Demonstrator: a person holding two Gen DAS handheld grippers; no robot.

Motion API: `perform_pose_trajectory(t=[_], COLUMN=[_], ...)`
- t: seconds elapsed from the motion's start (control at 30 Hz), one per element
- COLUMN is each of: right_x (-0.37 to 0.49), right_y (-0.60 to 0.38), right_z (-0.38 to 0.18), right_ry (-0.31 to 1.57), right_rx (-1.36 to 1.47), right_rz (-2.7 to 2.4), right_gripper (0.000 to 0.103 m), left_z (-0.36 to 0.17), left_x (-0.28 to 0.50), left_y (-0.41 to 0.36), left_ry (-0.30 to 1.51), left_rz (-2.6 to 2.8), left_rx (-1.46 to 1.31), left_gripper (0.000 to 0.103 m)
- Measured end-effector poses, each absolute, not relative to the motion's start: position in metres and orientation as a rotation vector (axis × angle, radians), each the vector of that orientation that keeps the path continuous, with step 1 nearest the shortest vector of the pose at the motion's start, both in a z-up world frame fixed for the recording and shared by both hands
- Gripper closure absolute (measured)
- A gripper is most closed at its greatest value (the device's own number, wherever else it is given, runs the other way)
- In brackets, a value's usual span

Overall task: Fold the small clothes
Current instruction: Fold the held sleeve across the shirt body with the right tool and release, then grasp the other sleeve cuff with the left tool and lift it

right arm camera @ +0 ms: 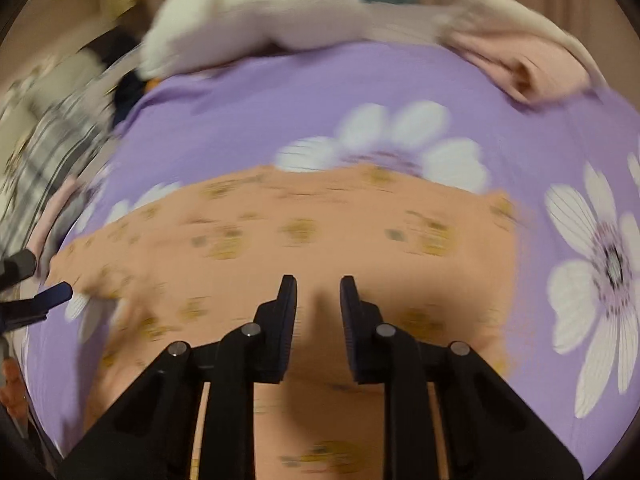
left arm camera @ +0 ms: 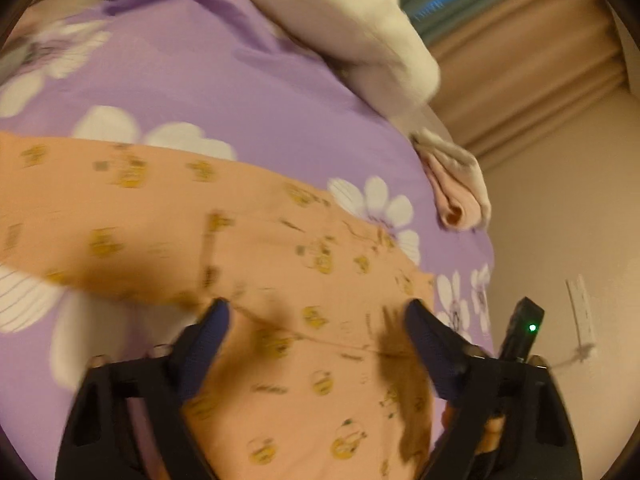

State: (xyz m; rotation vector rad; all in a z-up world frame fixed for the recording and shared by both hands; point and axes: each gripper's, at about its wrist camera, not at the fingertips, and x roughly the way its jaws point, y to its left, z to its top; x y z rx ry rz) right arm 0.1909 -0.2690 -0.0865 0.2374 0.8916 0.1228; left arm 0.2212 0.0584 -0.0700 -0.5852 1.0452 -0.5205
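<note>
i see one peach garment on one purple sheet; my left gripper gapes wide, right gripper narrow, both empty.

Warm, dim indoor light, orange cast throughout. Heavy motion blur in right wrist view, worst toward bedspread far-left corner; moderate in left wrist view. Strong fisheye bending, dark vignette at corners. Soft shadows on peach garment beneath fingers, source probably overhead. Green LED glare.

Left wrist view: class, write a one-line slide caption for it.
Left gripper, jaws wide open, above a peach printed garment spread on a purple flowered bedsheet, with a folded pink cloth at the bed's edge.
</note>
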Motion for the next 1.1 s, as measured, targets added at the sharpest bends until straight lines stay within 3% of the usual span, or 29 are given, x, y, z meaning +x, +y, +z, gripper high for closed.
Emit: perform_pose_trajectory(t=[0.07,0.1,0.23,0.43,0.5,0.53,0.57,0.6,0.67,0.87,1.1], right_x=[0.191,0.19,0.186,0.183,0.182,0.179,0.175,0.166,0.153,0.12,0.095], right_y=[-0.288,-0.292,-0.328,-0.334,-0.334,-0.331,-0.329,-0.329,-0.324,-0.313,-0.291], right_z=[-0.099,-0.104,-0.13,-0.133,-0.129,-0.123,-0.117,-0.112,-0.1,-0.08,-0.074], right_ry=[0.897,0.903,0.954,0.941,0.943,0.936,0.92,0.904,0.869,0.825,0.817], right_rx=[0.251,0.249,0.245,0.274,0.303,0.311,0.319,0.326,0.337,0.375,0.361], right_rz=[0.077,0.051,-0.069,-0.059,-0.052,-0.045,-0.028,-0.016,0.02,0.083,0.123], right_gripper=[0.089,0.089,0.103,0.103,0.097,0.088,0.076,0.072,0.062,0.058,0.057], left_z=[-0.081,-0.088,-0.117,-0.133,-0.12,-0.111,-0.107,-0.101,-0.098,-0.116,-0.153], left_x=[0.233,0.237,0.245,0.244,0.234,0.228,0.223,0.216,0.206,0.179,0.173], left_y=[0.045,0.04,0.028,0.043,0.059,0.068,0.077,0.096,0.131,0.255,0.341], left_ry=[1.075,1.09,1.133,1.15,1.121,1.1,1.083,1.054,1.008,0.901,0.774], left_rz=[-0.54,-0.54,-0.447,-0.47,-0.482,-0.472,-0.458,-0.436,-0.397,-0.189,-0.066], left_rx=[-0.587,-0.591,-0.528,-0.625,-0.64,-0.631,-0.629,-0.645,-0.703,-0.942,-1.226], left_gripper=[0.047,0.049,0.049,0.05,0.049,0.046,0.036,0.027,0.026,0.026,0.026])
